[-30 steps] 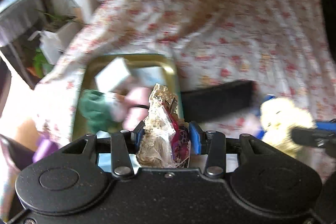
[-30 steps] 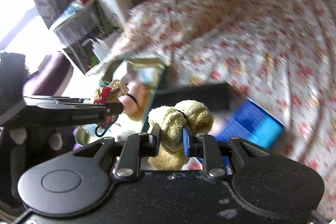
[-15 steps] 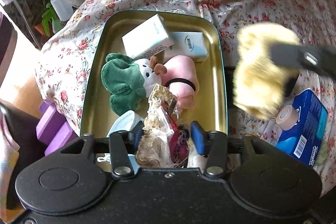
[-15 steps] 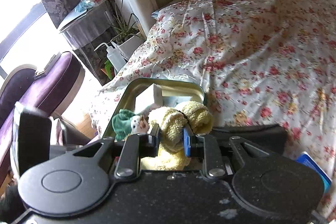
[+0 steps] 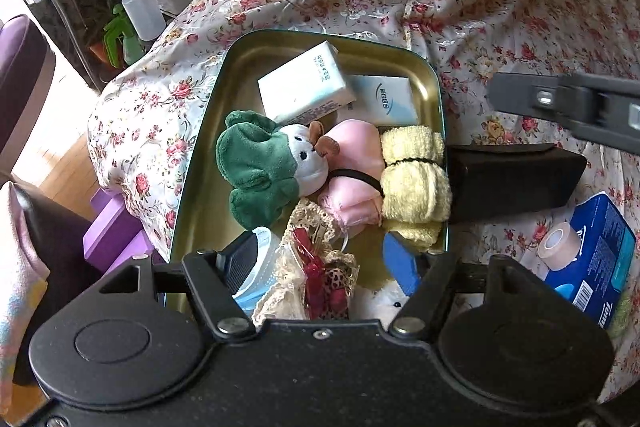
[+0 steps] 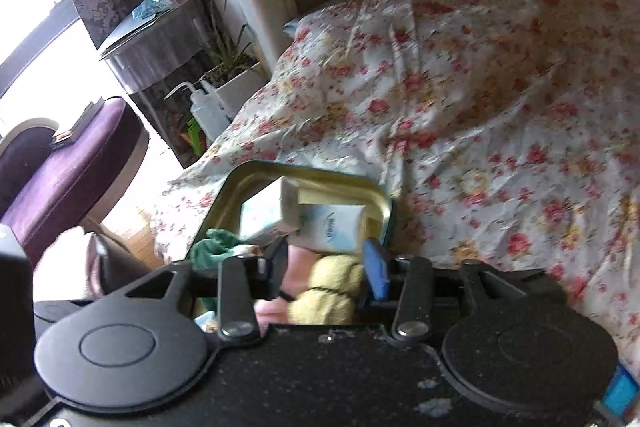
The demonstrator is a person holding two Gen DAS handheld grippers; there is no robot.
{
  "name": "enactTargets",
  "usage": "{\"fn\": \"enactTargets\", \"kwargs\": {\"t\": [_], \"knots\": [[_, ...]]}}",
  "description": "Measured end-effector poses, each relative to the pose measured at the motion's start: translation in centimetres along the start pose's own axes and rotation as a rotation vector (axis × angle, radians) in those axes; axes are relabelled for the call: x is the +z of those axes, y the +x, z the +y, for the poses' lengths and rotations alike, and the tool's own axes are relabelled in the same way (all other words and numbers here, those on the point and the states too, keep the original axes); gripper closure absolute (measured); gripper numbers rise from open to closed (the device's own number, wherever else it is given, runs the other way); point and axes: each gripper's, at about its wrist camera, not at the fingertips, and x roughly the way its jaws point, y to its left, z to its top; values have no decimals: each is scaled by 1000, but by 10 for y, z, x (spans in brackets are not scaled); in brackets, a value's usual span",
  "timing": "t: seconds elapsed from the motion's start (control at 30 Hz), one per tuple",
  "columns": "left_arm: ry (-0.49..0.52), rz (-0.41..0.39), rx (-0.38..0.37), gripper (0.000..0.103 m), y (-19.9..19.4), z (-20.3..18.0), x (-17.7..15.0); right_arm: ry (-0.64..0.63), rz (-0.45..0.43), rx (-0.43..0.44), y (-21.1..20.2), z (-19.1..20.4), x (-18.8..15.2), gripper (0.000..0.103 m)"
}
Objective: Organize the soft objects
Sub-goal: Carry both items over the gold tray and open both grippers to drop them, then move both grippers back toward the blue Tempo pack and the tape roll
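Note:
A gold metal tin [image 5: 208,147] lies on the flowered bed. In it are a green and white plush [image 5: 264,163], a pink rolled cloth [image 5: 356,179], a yellow rolled towel [image 5: 414,179] and two white tissue packs [image 5: 304,87]. My left gripper [image 5: 320,261] is open over the tin's near end, with a lace sachet [image 5: 316,275] lying loose between its fingers. My right gripper [image 6: 326,259] is open just above the yellow towel [image 6: 328,291] in the tin [image 6: 256,175]. Its finger [image 5: 560,103] shows at the right of the left wrist view.
A black case [image 5: 516,179] lies right of the tin. A blue tissue box [image 5: 592,263] with a tape roll [image 5: 560,247] on it is at the right. A squeeze bottle [image 5: 140,11], a planter and purple furniture stand beyond the bed's left edge.
My right gripper carried the yellow towel over the tin, opened and left it beside the pink cloth. My left gripper opened and let go of the lace sachet.

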Motion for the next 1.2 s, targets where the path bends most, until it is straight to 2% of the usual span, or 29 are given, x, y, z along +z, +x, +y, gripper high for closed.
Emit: {"fn": "enactTargets", "kwargs": {"t": [0.2, 0.27, 0.4, 0.47, 0.67, 0.9, 0.97, 1.2], "knots": [[17, -12, -5, 37, -4, -8, -2, -34, -67, -69, -33, -16, -7, 37], [28, -16, -16, 37, -6, -13, -3, -48, -99, -93, -49, -24, -11, 25], [61, -32, -41, 36, -10, -27, -6, -72, -168, -163, -82, -41, -21, 12], [92, -36, -49, 36, -11, -37, -7, -74, -194, -194, -97, -52, -29, 0], [180, -60, -63, 36, -14, -70, -14, -86, -238, -339, -128, -87, -57, 0], [259, -68, -101, 33, -11, -111, -19, -50, -229, -527, -131, -125, -97, 0], [281, -63, -113, 33, -8, -125, -20, -19, -193, -507, -129, -140, -104, 0], [320, -36, -159, 33, 8, -169, -21, 235, -159, -424, -129, -200, -113, 0]]}}
